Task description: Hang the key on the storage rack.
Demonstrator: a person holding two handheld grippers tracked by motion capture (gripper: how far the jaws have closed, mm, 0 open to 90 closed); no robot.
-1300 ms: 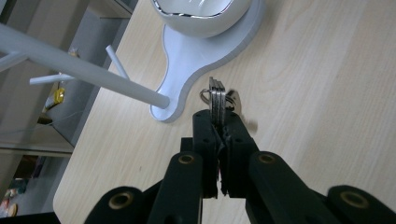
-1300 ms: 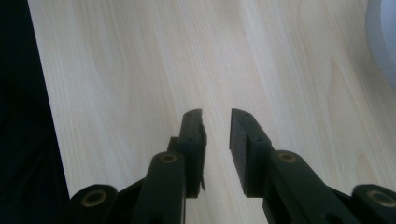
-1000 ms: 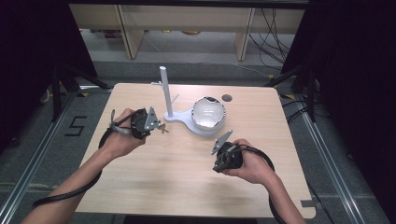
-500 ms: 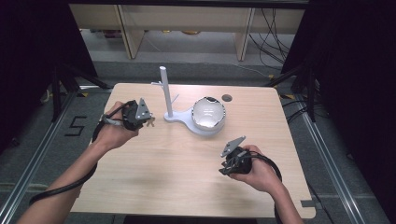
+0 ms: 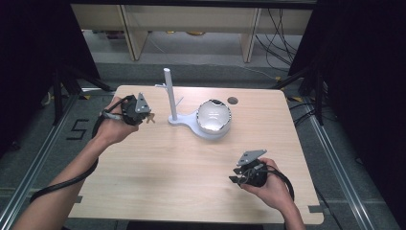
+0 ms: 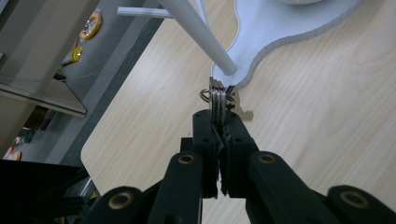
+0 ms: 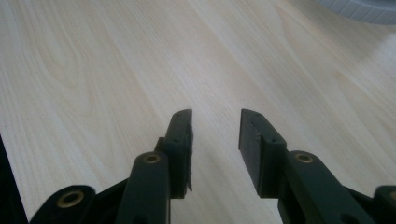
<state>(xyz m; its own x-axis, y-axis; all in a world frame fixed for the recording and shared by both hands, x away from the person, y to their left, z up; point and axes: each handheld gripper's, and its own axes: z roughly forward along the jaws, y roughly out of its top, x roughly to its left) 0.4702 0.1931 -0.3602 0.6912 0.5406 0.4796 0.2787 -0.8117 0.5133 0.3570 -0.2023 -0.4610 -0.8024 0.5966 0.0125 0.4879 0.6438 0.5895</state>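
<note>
1. At the table's left rear, the left gripper holds a bunch of keys pinched tight between its jaws, just beside the white stand and its post.
2. Step in hand, as I read it: carrying the keys to hang on the stand's side peg.
3. Next move: lift, line the key ring up with the peg, slide on.
4. Right gripper hangs idle over bare table, jaws apart, holding nothing.

A black "5" marked on the grey floor left of the table is the one readable sign.
</note>
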